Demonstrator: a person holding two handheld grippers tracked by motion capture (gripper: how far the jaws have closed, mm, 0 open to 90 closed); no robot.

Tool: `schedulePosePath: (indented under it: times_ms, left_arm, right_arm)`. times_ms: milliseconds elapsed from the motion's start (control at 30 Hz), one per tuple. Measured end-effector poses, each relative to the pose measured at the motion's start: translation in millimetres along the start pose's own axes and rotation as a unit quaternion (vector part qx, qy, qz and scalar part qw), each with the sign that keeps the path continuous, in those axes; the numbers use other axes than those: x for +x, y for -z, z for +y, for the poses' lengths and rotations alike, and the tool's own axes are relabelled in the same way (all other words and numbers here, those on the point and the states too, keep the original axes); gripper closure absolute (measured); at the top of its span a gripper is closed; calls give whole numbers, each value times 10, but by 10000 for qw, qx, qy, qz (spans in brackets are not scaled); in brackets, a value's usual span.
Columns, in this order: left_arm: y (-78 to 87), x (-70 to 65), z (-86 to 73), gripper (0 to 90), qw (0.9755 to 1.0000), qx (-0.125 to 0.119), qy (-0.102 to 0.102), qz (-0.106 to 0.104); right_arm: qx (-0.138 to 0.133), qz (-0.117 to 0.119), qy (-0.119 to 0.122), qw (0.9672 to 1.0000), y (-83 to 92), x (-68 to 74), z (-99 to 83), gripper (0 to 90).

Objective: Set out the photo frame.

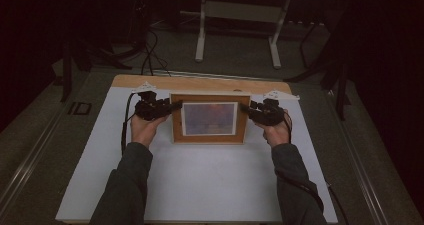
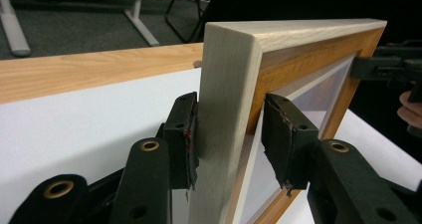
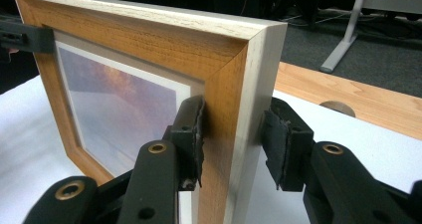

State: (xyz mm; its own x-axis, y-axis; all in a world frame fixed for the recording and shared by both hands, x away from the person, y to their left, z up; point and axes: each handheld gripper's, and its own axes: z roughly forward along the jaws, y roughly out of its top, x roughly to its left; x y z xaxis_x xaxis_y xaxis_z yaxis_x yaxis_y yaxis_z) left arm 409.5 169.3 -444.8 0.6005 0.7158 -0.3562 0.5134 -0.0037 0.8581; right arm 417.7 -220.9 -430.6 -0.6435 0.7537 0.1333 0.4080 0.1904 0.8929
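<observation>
A wooden picture frame [image 1: 210, 136] with a pale outer edge and a soft orange-violet picture stands upright on the white mat [image 1: 210, 185]. My left gripper [image 1: 175, 105] straddles its left side. In the left gripper view the frame [image 2: 224, 84] sits between the jaws of the left gripper [image 2: 229, 129]: the rear pad [image 2: 181, 134] touches the back and a thin gap shows at the front pad. My right gripper [image 1: 245, 106] straddles the frame's right side. In the right gripper view the frame [image 3: 149, 40] sits in the right gripper [image 3: 231, 129], whose front pad [image 3: 191, 129] touches it while the rear pad stands just off.
The mat covers a wooden tabletop [image 1: 200, 81], bare along the far edge. Beyond it is dark floor with the white legs of a desk [image 1: 200, 35] and cables. Both forearms come in from the near edge. White mat lies open in front of the frame.
</observation>
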Motion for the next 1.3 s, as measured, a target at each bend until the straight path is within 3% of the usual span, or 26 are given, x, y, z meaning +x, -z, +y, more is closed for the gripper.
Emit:
schedulePosePath:
  times_ms: [267,467,733,867,1033,1300]
  left_arm:
    - [3,-41,6,592,9999,84,112,-79]
    - [-6,-56,13,603,10000,41,-36,-69]
    - [16,-29,22,603,9992,-210,-326,74]
    - [27,3,12,601,9996,-151,-250,47]
    - [58,0,9,596,9999,49,79,-98]
    - [100,-44,-3,596,9994,209,166,-209]
  right_arm:
    - [-4,6,-77,10000,64,6,-66,618]
    - [-21,-41,-64,10000,75,2,-54,616]
    - [-96,-47,-8,9999,6,8,-18,615]
    - [-91,-36,-24,9999,-21,26,-35,615]
    - [49,-53,-49,10000,25,72,-39,616]
    - [100,-21,-108,9999,97,107,-74,616]
